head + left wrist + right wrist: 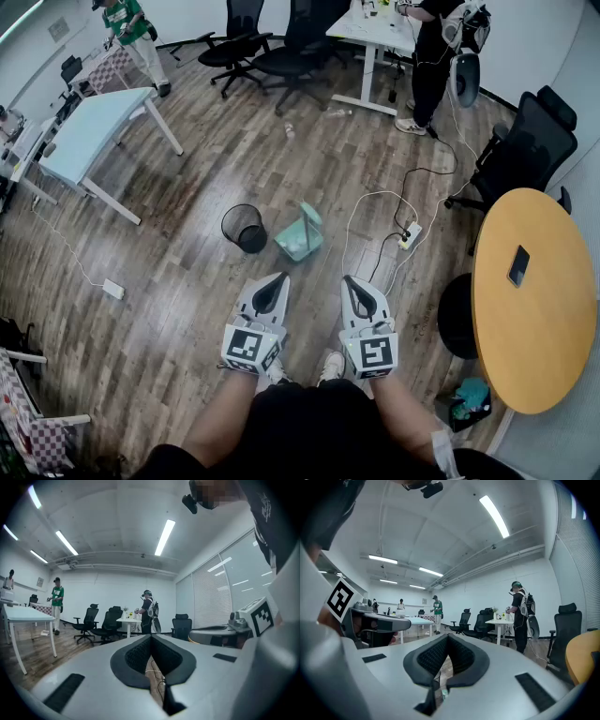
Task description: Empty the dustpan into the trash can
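Note:
A black mesh trash can (244,228) stands on the wooden floor ahead of me. Just right of it stands a teal dustpan (302,234), tilted up with its handle raised. My left gripper (279,278) is held level a little short of the can and pan, jaws together with nothing in them. Beside it, my right gripper (348,279) is shut and empty as well, touching nothing. In the left gripper view the left gripper (151,637) points into the room, and the right gripper (447,635) does the same in its own view.
A power strip (410,236) with white and black cables lies right of the dustpan. A round wooden table (553,337) with a phone (518,265) is at the right, a white table (94,131) at the left. Office chairs (281,56) and people (431,56) stand farther back.

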